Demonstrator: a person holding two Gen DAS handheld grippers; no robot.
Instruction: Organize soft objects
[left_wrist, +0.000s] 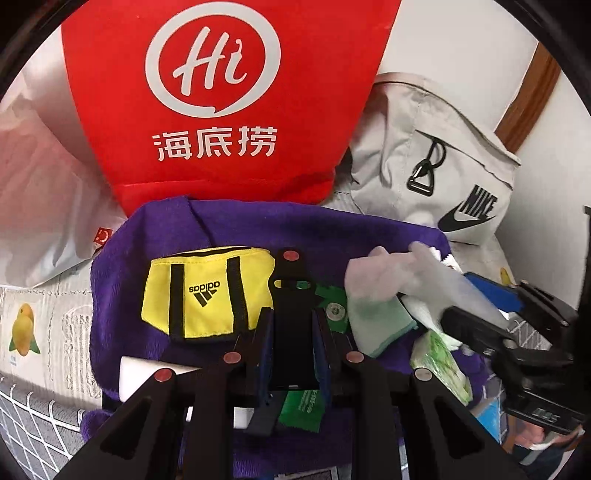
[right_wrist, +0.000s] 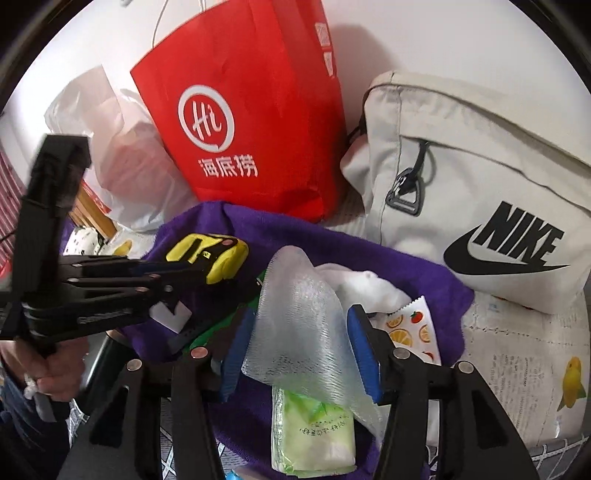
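A purple towel (left_wrist: 240, 229) (right_wrist: 369, 258) lies spread out with soft items on it. My left gripper (left_wrist: 291, 317) is shut on a flat black object (left_wrist: 291, 343), just right of a yellow adidas pouch (left_wrist: 207, 295) (right_wrist: 221, 254). My right gripper (right_wrist: 303, 314) (left_wrist: 458, 295) is open, and a translucent bubble sheet (right_wrist: 295, 332) (left_wrist: 406, 277) stands loosely between its blue pads (right_wrist: 365, 350). Under that sheet lie a green tissue pack (right_wrist: 314, 424), a white cloth (right_wrist: 362, 288) and a fruit-print sachet (right_wrist: 410, 332). A pale green cloth (left_wrist: 376, 325) sits beside my left gripper.
A red paper bag (left_wrist: 221, 92) (right_wrist: 251, 110) and a grey Nike bag (left_wrist: 443, 166) (right_wrist: 480, 184) stand behind the towel against the wall. A clear plastic bag (right_wrist: 122, 147) is at the far left. A white block (left_wrist: 140, 373) rests on the towel's near left.
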